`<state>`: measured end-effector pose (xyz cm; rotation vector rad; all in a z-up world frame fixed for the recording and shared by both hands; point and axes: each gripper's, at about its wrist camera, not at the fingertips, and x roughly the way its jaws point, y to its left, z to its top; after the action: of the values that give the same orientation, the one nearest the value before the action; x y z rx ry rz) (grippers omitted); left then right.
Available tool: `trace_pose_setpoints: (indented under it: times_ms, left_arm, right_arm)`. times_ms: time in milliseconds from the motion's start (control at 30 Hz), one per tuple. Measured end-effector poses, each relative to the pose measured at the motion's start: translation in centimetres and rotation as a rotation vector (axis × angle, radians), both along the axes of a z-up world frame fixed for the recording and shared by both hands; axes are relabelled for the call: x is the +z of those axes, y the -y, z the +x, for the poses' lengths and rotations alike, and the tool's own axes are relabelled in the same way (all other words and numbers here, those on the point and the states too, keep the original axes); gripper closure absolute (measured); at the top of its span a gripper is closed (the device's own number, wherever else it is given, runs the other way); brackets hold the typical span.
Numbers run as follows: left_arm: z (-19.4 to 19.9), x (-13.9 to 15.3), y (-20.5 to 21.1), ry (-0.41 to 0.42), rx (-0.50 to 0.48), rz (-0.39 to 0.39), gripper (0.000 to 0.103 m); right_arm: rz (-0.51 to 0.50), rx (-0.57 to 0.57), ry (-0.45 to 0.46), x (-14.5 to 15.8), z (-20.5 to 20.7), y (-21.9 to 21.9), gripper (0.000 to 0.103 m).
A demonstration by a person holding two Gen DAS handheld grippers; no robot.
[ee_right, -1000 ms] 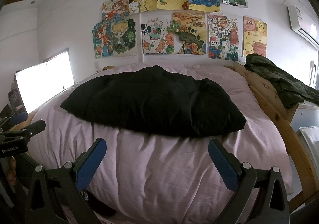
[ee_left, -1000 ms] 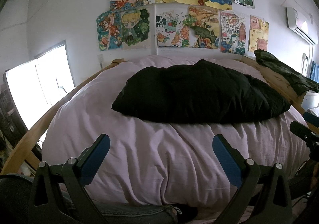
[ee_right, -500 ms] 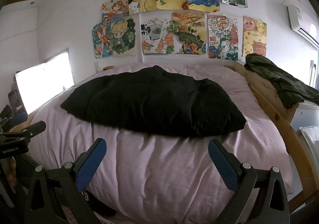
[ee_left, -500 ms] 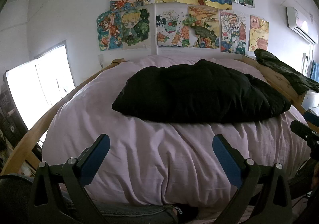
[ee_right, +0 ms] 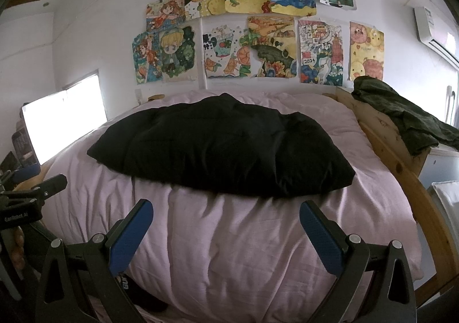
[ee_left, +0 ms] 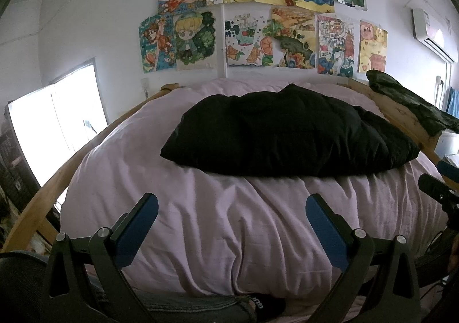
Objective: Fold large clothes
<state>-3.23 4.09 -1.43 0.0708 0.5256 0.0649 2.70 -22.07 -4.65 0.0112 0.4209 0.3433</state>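
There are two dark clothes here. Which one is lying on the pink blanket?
The black garment, spread across the middle of the pink blanket. The dark green garment hangs over the wooden bed frame instead.

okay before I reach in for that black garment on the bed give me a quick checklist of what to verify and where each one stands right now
1. Left gripper open and empty: ok.
2. Right gripper open and empty: ok.
3. Black garment lies alone on the pink duvet, nothing on top: ok.
4. Both grippers short of the garment, not touching it: ok.
5. Garment spread flat, sleeves and hem findable: cannot tell, it is too dark and bunched.
6. Dark green clothing on the wooden bed rail stays clear of the garment: ok.
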Motion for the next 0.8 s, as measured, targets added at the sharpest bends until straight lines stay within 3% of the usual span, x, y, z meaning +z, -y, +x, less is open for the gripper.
trace_pose_setpoints:
  times_ms: [800]
  left_arm:
    - [0.08, -0.05, -0.77, -0.012, 0.0, 0.008, 0.002]
  right_arm:
    - [-0.002, 0.002, -0.008, -0.32, -0.14, -0.32, 0.0]
